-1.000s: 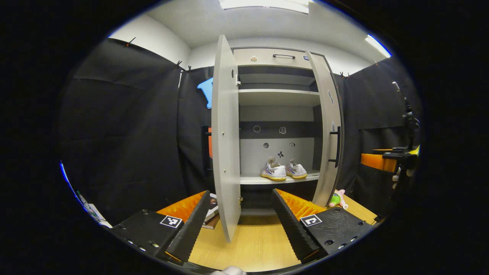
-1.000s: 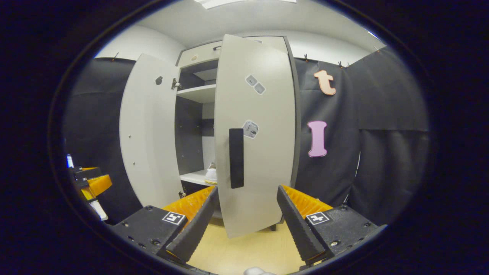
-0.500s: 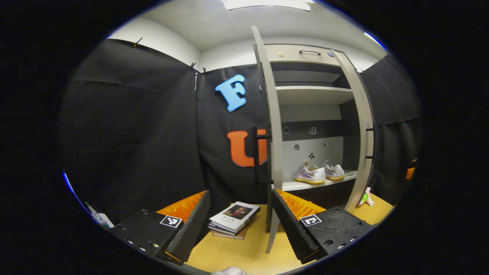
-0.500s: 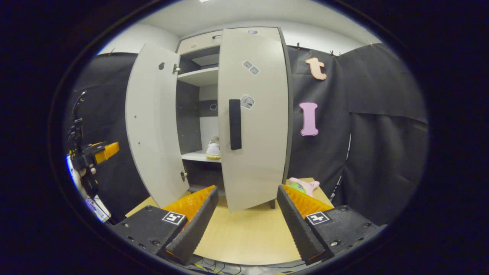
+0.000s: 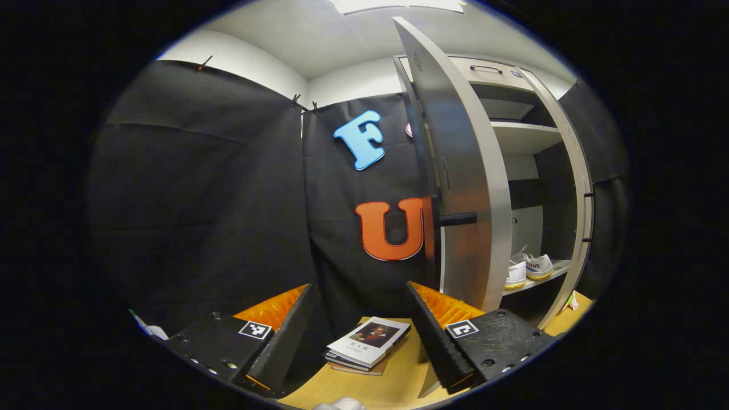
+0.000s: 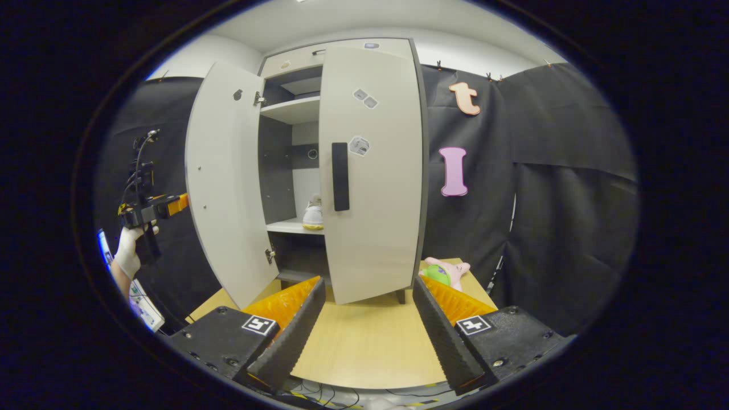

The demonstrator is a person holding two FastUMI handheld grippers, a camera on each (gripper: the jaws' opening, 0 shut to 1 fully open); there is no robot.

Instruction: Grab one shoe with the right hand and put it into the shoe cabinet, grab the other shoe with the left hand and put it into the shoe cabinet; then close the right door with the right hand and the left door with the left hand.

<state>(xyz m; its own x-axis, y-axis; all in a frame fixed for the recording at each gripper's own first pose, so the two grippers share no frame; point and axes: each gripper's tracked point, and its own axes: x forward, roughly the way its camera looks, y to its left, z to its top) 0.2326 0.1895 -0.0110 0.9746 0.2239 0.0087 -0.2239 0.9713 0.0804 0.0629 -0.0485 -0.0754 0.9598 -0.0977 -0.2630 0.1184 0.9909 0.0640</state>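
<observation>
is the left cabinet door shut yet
No, open. The left door swings well out from the cabinet, and a shoe shows inside.

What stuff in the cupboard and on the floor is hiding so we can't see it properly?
- Shoes, left gripper view: the left door covers their back parts.
- Shoe, right gripper view: the right door covers the other one.
- Plush toy, right gripper view: partly behind the right gripper's finger.
- Books, left gripper view: cover writing too small.
- Left gripper, right gripper view: too far off to tell open or shut there.
</observation>
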